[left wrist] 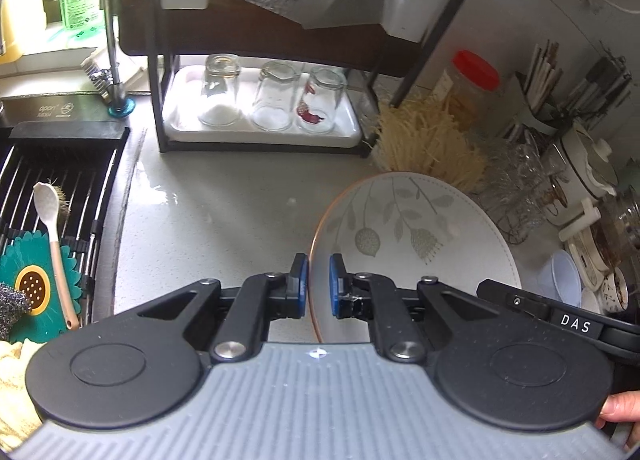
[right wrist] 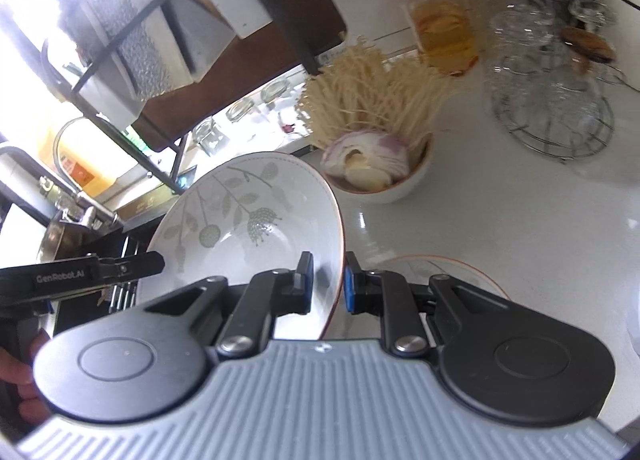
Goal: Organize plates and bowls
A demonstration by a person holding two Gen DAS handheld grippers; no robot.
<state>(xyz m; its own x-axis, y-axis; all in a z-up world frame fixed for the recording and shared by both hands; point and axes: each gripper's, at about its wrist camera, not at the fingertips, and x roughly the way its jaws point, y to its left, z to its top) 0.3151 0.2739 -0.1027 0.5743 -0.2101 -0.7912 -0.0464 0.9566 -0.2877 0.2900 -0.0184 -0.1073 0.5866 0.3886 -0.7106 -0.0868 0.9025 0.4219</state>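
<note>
While a white tabletop (left wrist: 224,212) stretches between a sink drying rack (left wrist: 60,180) and a dark two-tier dish rack (left wrist: 256,44), both grippers hold one leaf-patterned dish in the air above it. That dish is a deep plate or shallow bowl (right wrist: 256,212), white with a thin copper rim, tilted steeply on edge so that its patterned inside faces the right wrist camera. Sharing the load between two grips probably keeps so wide a piece from swinging as it is carried, likely toward the rack. A second dish (right wrist: 440,272) with the same copper rim lies flat on the tabletop just beyond the right gripper, perhaps next in line. Behind it stands a small bowl of onion and noodles (right wrist: 380,172). Three upturned glasses (left wrist: 272,100) sit on the rack's lower tray. The right gripper (right wrist: 328,280) points forward and rolled sideways, its blue-padded fingers closed on the near rim, one inside, one outside. The left gripper (left wrist: 319,286) sits level, its fingers drawn close either side of the opposite rim edge, apparently pinching it.
</note>
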